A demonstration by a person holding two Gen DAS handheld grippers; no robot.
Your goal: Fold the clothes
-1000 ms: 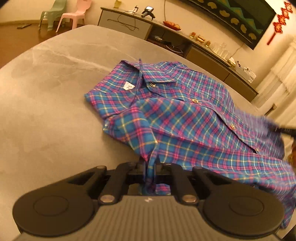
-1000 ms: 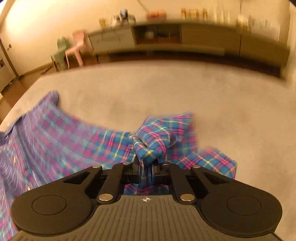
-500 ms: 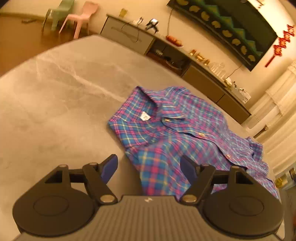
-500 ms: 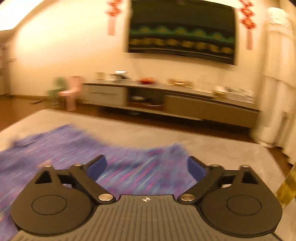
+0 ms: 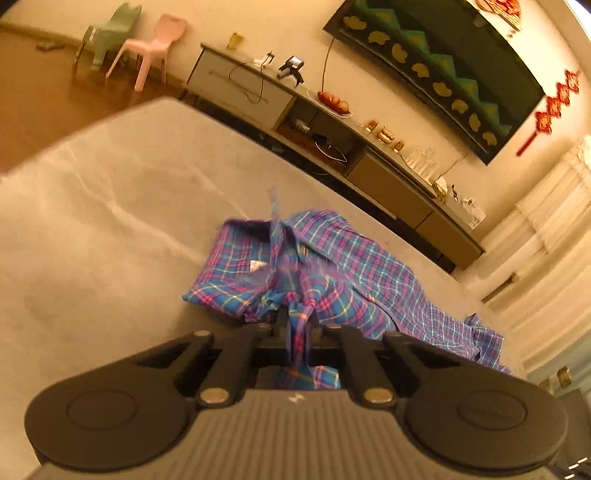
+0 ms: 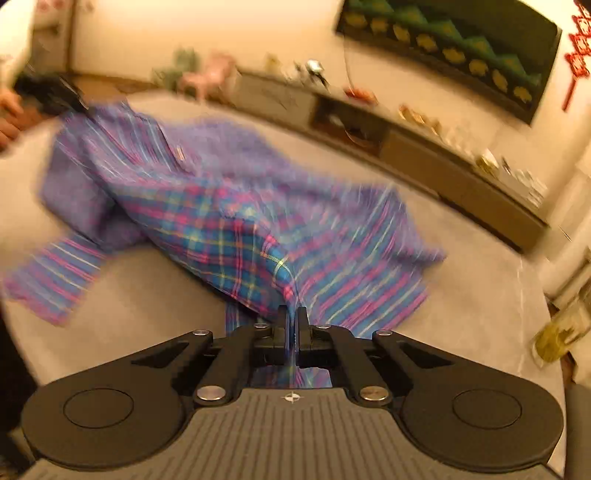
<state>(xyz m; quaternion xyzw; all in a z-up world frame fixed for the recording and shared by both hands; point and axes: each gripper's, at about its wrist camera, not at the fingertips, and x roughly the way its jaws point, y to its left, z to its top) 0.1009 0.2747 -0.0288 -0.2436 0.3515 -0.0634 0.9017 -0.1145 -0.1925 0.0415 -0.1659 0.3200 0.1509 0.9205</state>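
A blue, pink and yellow plaid shirt (image 5: 351, 266) lies rumpled on the grey table (image 5: 110, 221), collar end toward the left. My left gripper (image 5: 297, 321) is closing on a bunched fold of the shirt near the collar, and the fabric is pinched between its pads. In the right wrist view the shirt (image 6: 221, 221) is blurred by motion. My right gripper (image 6: 293, 317) is shut on a raised ridge of cloth at the shirt's near edge. The left gripper (image 6: 55, 96) shows as a dark blur at the shirt's far left corner, with a hand (image 6: 7, 107) behind it.
A long low sideboard (image 5: 369, 155) with small items runs along the wall beyond the table, under a dark wall panel (image 5: 443, 55). A pink chair (image 5: 155, 44) and a green chair (image 5: 110, 33) stand on the floor. A yellowish glass object (image 6: 557, 328) stands past the table's right edge.
Both grippers let go of their earlier pinches, opened wide, and have shut on new spots of the shirt. The shirt, flat before, is now bunched and pulled up.
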